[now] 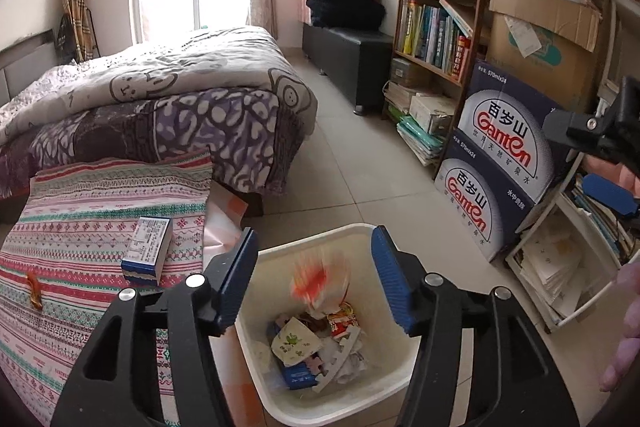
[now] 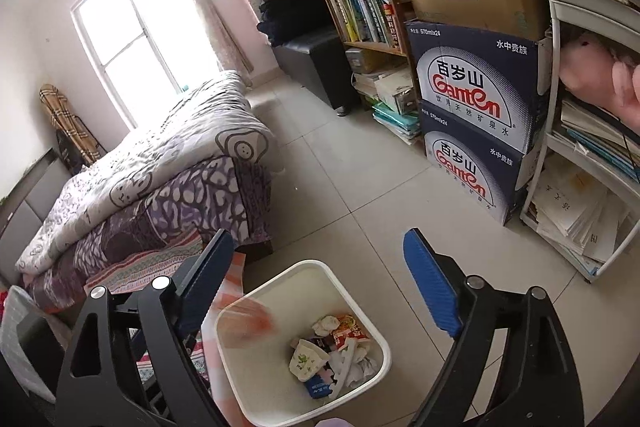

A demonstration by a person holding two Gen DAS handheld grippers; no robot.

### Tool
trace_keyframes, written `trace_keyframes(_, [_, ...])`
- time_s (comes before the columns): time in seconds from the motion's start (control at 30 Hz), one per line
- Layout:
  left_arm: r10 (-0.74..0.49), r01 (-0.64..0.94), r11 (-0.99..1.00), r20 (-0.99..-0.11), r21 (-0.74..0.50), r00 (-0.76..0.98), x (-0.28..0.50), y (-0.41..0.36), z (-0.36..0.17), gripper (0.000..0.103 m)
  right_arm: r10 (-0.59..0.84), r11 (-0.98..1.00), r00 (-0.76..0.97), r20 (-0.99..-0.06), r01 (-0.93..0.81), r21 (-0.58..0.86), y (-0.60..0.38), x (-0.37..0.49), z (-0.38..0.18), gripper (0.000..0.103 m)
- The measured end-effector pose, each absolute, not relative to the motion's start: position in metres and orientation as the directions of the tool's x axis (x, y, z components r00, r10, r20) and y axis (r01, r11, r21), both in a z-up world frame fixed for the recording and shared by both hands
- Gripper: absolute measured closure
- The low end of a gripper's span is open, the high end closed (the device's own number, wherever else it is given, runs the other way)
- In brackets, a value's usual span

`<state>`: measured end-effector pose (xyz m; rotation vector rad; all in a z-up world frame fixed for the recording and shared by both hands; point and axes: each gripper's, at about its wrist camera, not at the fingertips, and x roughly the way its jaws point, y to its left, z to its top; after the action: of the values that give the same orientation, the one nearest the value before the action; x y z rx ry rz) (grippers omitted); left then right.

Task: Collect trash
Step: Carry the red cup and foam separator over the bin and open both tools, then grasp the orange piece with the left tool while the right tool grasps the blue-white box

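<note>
One blurred orange-and-white wrapper (image 1: 320,279) is being caught in mid-air over the white bin (image 1: 404,355), apart from both tools and seemingly dropping toward the trash already lying inside: a paper cup, crumpled paper and a red packet. On the striped cloth over the desk (image 1: 72,227), just beside the bin, a small blue-and-white box (image 1: 148,251) and a tiny orange scrap (image 1: 34,291) are being left for later.

Being light, the wrapper is judged likely to drift, and it could be carried onto the bin's near rim or out to the tiled floor (image 1: 360,155) if it is caught by a tool's movement. The bin could also be nudged, since both tools are being held close above it.

Both tools are being aimed downward over the bin. The left tool (image 1: 316,283) is being held about half spread, nothing between its blue pads. The right tool (image 2: 320,283) is being held wide, likewise empty. At the left view's right edge, part of a hand (image 1: 622,327) is being glimpsed.
</note>
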<state>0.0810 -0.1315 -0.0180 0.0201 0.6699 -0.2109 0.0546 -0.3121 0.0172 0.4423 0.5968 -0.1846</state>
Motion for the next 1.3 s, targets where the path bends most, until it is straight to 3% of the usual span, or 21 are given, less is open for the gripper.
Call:
trace_keyframes(0.17, [-0.177, 0.194, 0.98, -0.62, -0.041, 0.764, 0.08, -0.127, -0.019, 0.042, -0.037, 0.891, 0.815, -0.579, 0.29, 0.351, -0.31, 0.055, 0.018, 0.012])
trace_keyframes(0.23, [-0.169, 0.187, 0.982, -0.62, -0.036, 0.766, 0.079, -0.122, -0.019, 0.037, -0.035, 0.893, 0.812, -0.582, 0.288, 0.347, -0.304, 0.058, 0.017, 0.01])
trace_keyframes(0.47, [-0.098, 0.132, 0.991, -0.638, 0.007, 0.763, 0.08, -0.087, -0.034, 0.031, 0.001, 0.908, 0.794, -0.608, 0.254, 0.333, -0.268, 0.07, 0.012, 0.007])
trace_keyframes(0.53, [-0.066, 0.111, 0.993, -0.657, 0.027, 0.751, 0.084, -0.074, -0.039, 0.025, 0.019, 0.918, 0.783, -0.621, 0.232, 0.321, -0.252, 0.074, 0.008, 0.007])
trace_keyframes(0.87, [0.148, -0.04, 0.985, -0.694, 0.169, 0.705, 0.102, 0.021, -0.065, 0.019, 0.085, 0.962, 0.735, -0.673, 0.115, 0.247, -0.171, 0.094, -0.008, 0.007])
trace_keyframes(1.03, [0.246, -0.154, 0.969, -0.73, 0.192, 0.638, 0.113, 0.088, -0.081, 0.018, 0.102, 0.972, 0.709, -0.698, 0.077, 0.221, -0.14, 0.103, -0.018, 0.007])
trace_keyframes(1.3, [0.338, -0.44, 0.892, -0.794, 0.099, 0.506, 0.121, 0.203, -0.109, 0.018, 0.118, 0.98, 0.654, -0.747, 0.045, 0.195, -0.098, 0.118, -0.042, 0.007])
